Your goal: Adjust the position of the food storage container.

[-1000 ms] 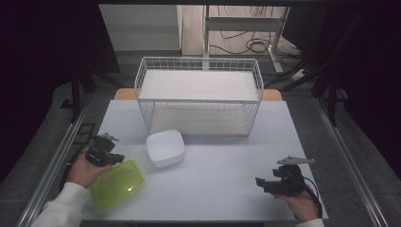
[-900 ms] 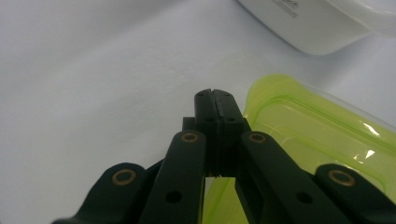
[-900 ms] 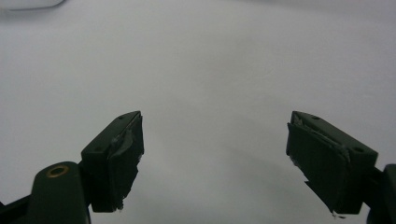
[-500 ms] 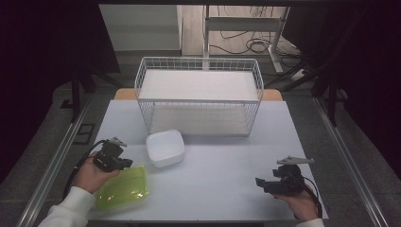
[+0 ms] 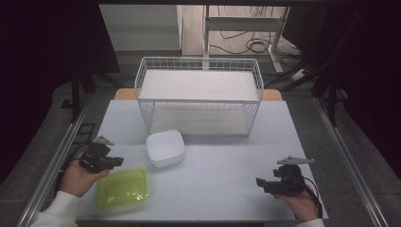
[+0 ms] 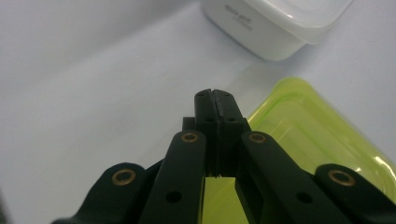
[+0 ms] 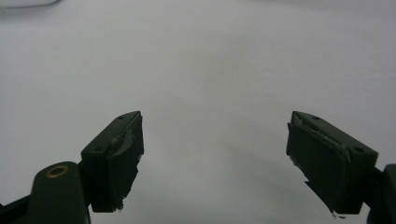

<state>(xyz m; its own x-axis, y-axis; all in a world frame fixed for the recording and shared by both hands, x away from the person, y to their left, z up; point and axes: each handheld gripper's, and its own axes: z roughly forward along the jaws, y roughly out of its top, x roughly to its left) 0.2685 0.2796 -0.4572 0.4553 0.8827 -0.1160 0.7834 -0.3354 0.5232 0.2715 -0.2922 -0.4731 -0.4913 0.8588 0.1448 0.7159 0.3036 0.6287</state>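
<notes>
A: Lid (image 5: 122, 188), green, lies flat at the high view's lower left, beside the tub (image 5: 165, 148).

B: Left gripper (image 5: 112, 162)?

A: Jaws closed, empty, above the lid's edge. Right gripper (image 5: 261, 182) wide, idle. Open before gripping the rim.

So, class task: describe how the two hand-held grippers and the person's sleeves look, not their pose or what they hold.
Both grippers are black. The left gripper has black link arms with brass-coloured rivets. The right gripper has blocky black pads, worn at the edges. Each carries a grey three-cornered plate on top and trails a dark cable. The sleeves are white.
</notes>
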